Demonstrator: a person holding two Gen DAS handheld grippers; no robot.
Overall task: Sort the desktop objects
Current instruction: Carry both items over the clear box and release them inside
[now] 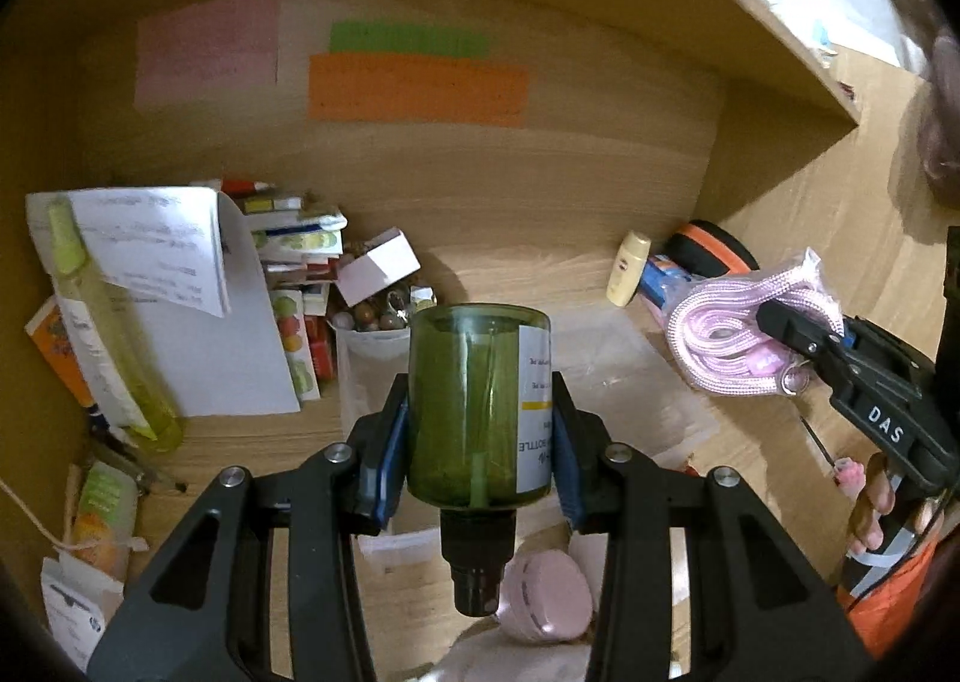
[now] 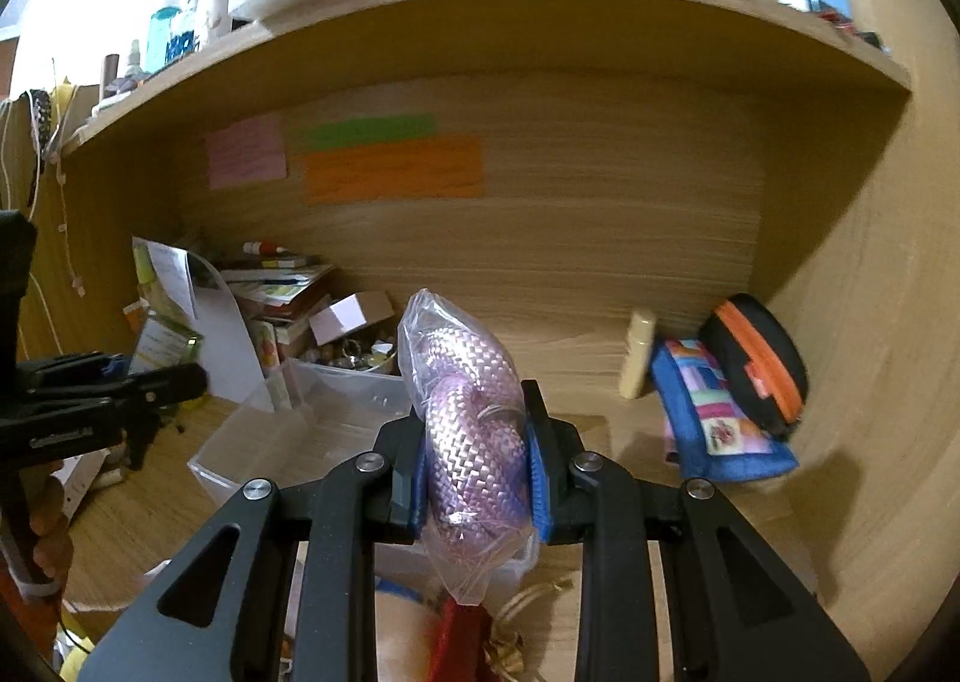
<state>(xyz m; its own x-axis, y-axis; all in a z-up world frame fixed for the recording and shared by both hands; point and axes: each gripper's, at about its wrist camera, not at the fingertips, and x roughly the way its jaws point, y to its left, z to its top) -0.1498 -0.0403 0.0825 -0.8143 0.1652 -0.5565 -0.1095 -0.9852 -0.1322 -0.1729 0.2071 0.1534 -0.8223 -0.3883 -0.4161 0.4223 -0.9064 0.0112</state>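
Note:
My left gripper [image 1: 480,436] is shut on a green spray bottle [image 1: 477,400], held above the wooden desk with its black nozzle toward the camera. My right gripper [image 2: 477,460] is shut on a pink braided cord in a clear plastic bag [image 2: 468,412]; it also shows in the left wrist view [image 1: 738,334] at the right, with the right gripper [image 1: 798,334] on it. The left gripper [image 2: 150,382] shows at the left of the right wrist view. A clear plastic bin [image 2: 336,400] lies on the desk below both grippers.
A pile of papers, books and small boxes [image 1: 288,262] fills the back left corner. A yellow-green spray bottle [image 1: 102,334] leans at the left. A cream tube [image 2: 636,352], a blue patchwork pouch [image 2: 714,412] and a black-orange case [image 2: 762,364] sit at the back right. Colored notes [image 2: 390,165] hang on the back wall.

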